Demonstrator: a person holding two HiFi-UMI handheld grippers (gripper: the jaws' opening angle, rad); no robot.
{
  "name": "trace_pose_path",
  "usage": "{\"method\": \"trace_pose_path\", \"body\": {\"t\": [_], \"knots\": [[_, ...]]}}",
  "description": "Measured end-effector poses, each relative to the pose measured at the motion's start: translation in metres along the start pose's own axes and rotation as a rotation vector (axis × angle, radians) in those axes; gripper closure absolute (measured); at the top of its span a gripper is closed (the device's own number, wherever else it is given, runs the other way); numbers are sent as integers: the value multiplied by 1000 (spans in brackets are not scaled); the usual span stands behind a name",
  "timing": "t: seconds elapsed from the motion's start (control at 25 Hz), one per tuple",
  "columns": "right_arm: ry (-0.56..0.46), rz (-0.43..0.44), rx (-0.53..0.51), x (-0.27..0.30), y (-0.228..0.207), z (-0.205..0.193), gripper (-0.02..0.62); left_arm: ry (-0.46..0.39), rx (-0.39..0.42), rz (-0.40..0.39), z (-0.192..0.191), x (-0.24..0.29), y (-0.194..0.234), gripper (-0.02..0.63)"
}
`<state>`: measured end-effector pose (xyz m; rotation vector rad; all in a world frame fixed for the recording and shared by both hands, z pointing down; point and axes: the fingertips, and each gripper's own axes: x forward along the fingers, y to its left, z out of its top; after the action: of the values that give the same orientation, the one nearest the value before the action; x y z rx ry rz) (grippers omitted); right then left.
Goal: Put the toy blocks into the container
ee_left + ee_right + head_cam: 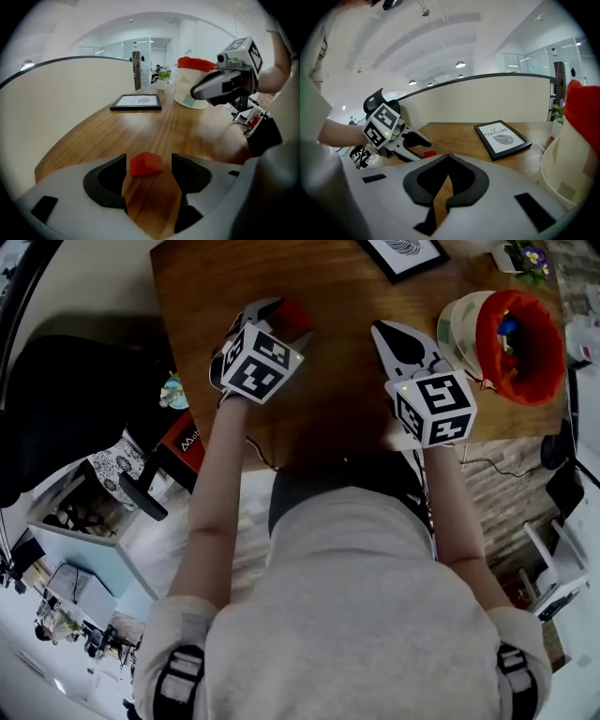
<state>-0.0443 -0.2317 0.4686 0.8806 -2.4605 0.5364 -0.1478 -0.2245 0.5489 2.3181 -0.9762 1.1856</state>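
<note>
Head view alone: blocks (506, 328) inside container (458, 321)

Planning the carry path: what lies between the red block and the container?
The right gripper, jaws together, sits over the wooden table between the red block and the container; the head view shows it.

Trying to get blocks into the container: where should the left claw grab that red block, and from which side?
Pinch the red block across its left and right faces, descending from above. It lies flat on the table, between the open jaws of the left claw.
</note>
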Motion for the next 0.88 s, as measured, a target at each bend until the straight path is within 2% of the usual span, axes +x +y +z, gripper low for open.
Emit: {"method": "trace_pose_path", "body": {"t": [0.48, 0.72, 0.88], "knots": [[30, -14, 21, 5, 6, -15, 584, 126, 437, -151, -17, 6, 2, 325], [29, -44, 25, 3, 2, -12, 584, 152, 598, -243, -18, 8, -4, 334], [32, -60, 35, 1, 0, -15, 584, 170, 668, -301, -18, 10, -8, 341]]}}
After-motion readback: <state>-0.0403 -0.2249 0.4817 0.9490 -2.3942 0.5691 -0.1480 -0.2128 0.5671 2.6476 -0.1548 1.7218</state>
